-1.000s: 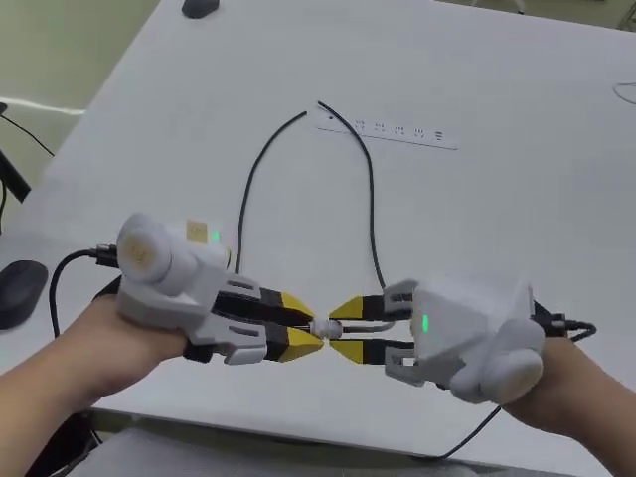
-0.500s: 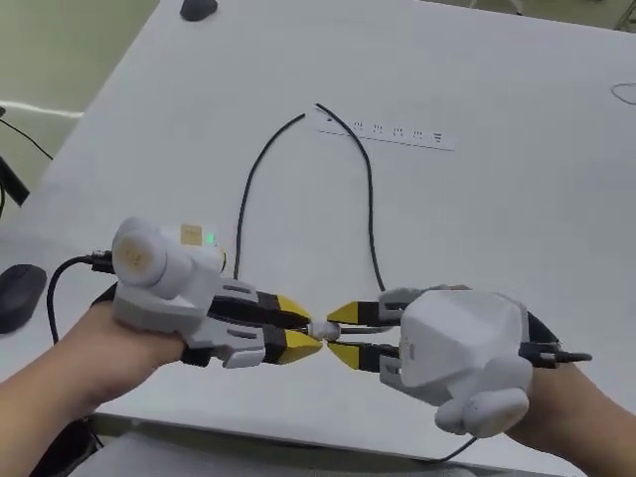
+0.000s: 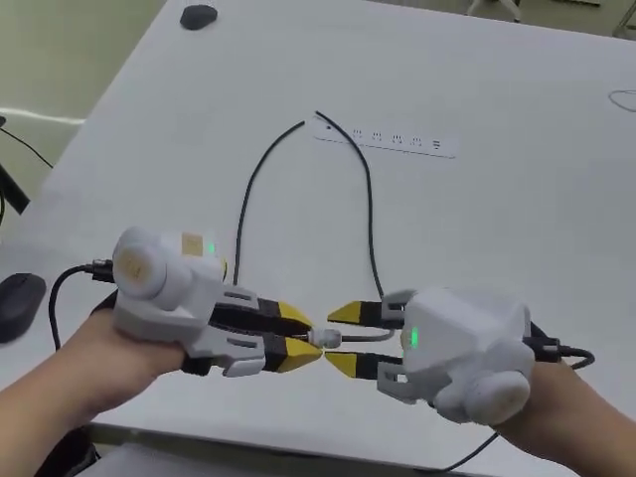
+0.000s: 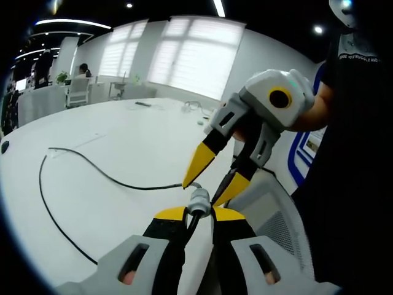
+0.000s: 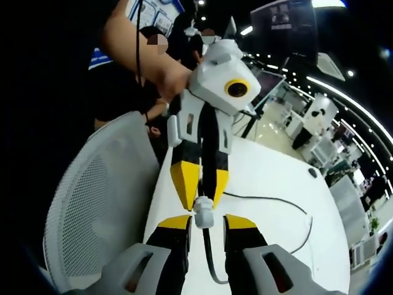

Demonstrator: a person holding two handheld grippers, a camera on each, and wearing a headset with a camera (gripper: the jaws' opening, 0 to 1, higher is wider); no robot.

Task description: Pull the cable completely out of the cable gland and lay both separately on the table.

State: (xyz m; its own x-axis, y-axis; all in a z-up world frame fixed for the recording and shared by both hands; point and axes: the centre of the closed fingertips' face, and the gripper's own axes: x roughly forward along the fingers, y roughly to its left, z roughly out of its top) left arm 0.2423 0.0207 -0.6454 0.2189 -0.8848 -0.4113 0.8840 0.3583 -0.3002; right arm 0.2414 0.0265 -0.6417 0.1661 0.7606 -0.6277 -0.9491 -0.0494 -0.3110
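A small white cable gland (image 3: 320,339) hangs just above the near edge of the white table (image 3: 497,219). My left gripper (image 3: 310,340) is shut on it; in the left gripper view the gland (image 4: 198,201) sits between the yellow tips. The thin black cable (image 3: 369,199) runs from the gland up the table and loops back toward the left gripper. My right gripper (image 3: 334,339) faces the left one tip to tip. Its jaws stand open on either side of the cable, just behind the gland (image 5: 204,214), and do not press on it.
A white power strip (image 3: 388,139) lies flat beyond the cable loop. One dark mouse (image 3: 199,15) sits at the far edge, another (image 3: 20,298) at the left. A white mesh chair (image 5: 92,203) stands below the table's near edge, by the person's body.
The right gripper has rolled in the hand and its jaws stand slightly wider apart. The left gripper still holds the gland in the same spot.
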